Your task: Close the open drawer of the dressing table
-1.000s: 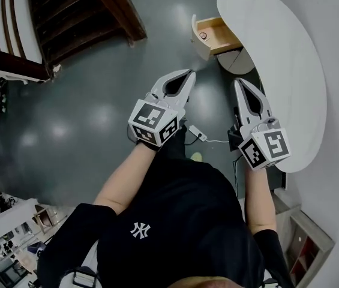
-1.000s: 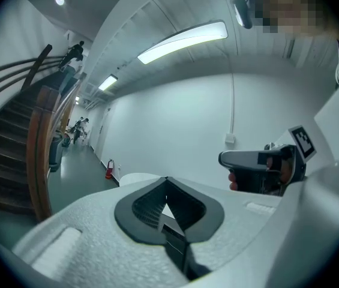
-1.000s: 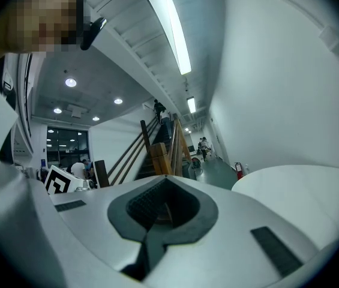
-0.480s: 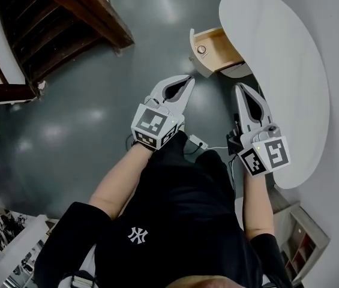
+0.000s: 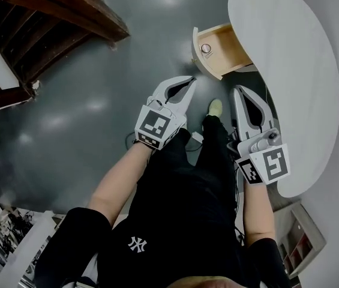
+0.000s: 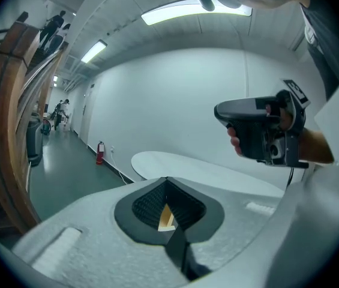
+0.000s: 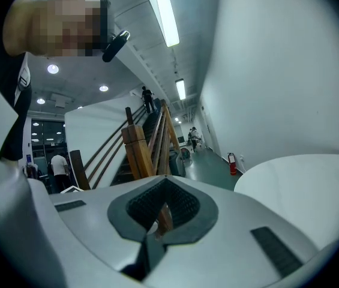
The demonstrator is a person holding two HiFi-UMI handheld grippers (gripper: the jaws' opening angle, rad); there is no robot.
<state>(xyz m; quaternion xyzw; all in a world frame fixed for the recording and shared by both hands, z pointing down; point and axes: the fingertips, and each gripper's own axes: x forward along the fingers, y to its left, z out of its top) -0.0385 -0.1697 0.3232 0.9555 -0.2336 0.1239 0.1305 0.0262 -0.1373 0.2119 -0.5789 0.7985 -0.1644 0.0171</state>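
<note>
Left claw (image 5: 189,81) and right claw (image 5: 239,90) are pinched together, empty; I'd press the drawer (image 5: 224,45) front squarely, pushing straight in.

Ceiling strip lights (image 6: 187,14) brighten the hall evenly, leaving pale glare on the floor (image 5: 95,105). Both gripper views bend and darken at the rims; the left gripper (image 6: 168,180) looks soft.

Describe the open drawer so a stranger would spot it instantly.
Find the large white kidney-shaped tabletop at the head view's right. From under its upper left edge juts the pale wooden drawer with a curved white front panel. It is the only light-wood open box; the staircase wood is far darker.
</note>
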